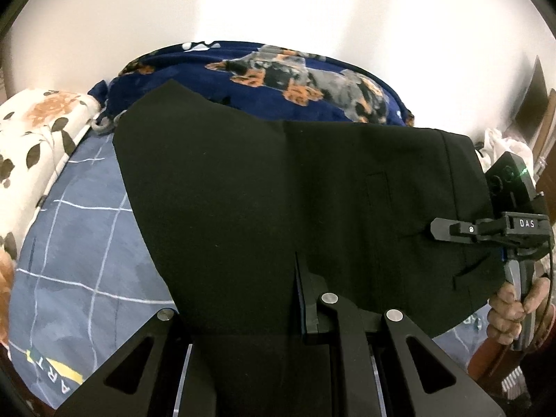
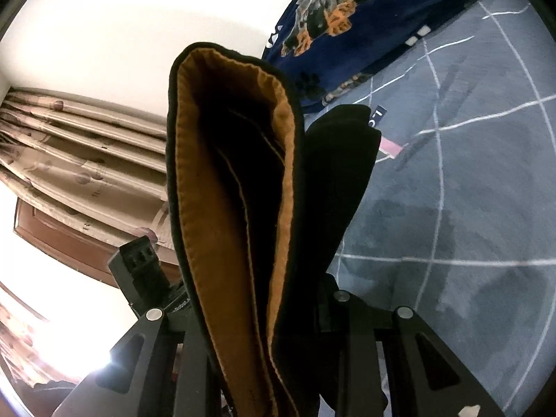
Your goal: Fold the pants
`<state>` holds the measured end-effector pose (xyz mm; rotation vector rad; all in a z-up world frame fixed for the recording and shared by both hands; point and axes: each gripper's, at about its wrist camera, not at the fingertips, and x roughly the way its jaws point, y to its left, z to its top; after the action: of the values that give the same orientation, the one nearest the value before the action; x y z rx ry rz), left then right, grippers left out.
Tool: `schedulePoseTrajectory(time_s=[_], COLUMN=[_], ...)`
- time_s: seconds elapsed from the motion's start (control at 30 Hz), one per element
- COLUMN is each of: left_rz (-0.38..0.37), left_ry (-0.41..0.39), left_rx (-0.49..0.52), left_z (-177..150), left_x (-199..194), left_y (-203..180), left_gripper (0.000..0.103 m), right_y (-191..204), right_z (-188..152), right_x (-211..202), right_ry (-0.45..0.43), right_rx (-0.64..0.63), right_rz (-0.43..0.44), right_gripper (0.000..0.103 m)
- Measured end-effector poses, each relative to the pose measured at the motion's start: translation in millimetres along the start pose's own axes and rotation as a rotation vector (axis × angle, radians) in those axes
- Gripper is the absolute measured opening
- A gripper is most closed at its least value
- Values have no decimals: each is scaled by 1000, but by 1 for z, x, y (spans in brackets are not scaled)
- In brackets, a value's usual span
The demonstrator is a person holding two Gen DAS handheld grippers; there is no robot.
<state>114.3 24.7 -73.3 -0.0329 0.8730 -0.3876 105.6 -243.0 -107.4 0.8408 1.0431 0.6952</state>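
While both grippers are clamped on the black pants (image 1: 278, 191), the garment hangs lifted between them above the bed. Seen from the left wrist, the left gripper (image 1: 305, 299) has its jaws drawn together on the near edge of the cloth, the fabric pinched in the narrow slot between the fingers and spreading away from there as a broad, flat black sheet. At the right side of that same view the right gripper (image 1: 451, 230) reaches in sideways, its fingers closed on the waistband end of the pants, near a stitched pocket outline; a person's hand (image 1: 510, 309) grips its handle just below. From the right wrist, the right gripper (image 2: 302, 312) shows its jaws pressed on a thick bunch of cloth, and the open waistband stands upright straight ahead, so that the orange-brown lining (image 2: 222, 243) inside the black shell is in plain sight, with a second dark fold just beside it on the right. Beyond the pants lies a grey-blue sheet (image 1: 87, 243) crossed by thin white lines, covering the bed beneath. Farther back rests a navy blanket (image 1: 312, 76) printed with dogs, bunched along the far edge of the bed against a plain white wall (image 1: 278, 7). A white quilt with orange flowers (image 1: 34, 139) sits at the left of the sheet. From the right wrist, pleated beige curtains (image 2: 87, 160) hang at the left, well apart from the bed.
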Motion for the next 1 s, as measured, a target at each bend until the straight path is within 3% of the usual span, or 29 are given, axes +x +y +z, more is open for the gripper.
schedulePoseTrajectory(time_s=[0.53, 1.0], left_rz=[51, 86], left_ry=[-10, 29], left_rx=[-14, -28], left_z=[44, 74], left_x=[41, 95], left_y=[47, 83], left_gripper=[15, 15], right_y=[-4, -26], right_z=[59, 102], right_x=[46, 89], right_ry=[8, 13], right_rx=[-8, 14], right_rz=[-15, -32], right_gripper=[24, 24])
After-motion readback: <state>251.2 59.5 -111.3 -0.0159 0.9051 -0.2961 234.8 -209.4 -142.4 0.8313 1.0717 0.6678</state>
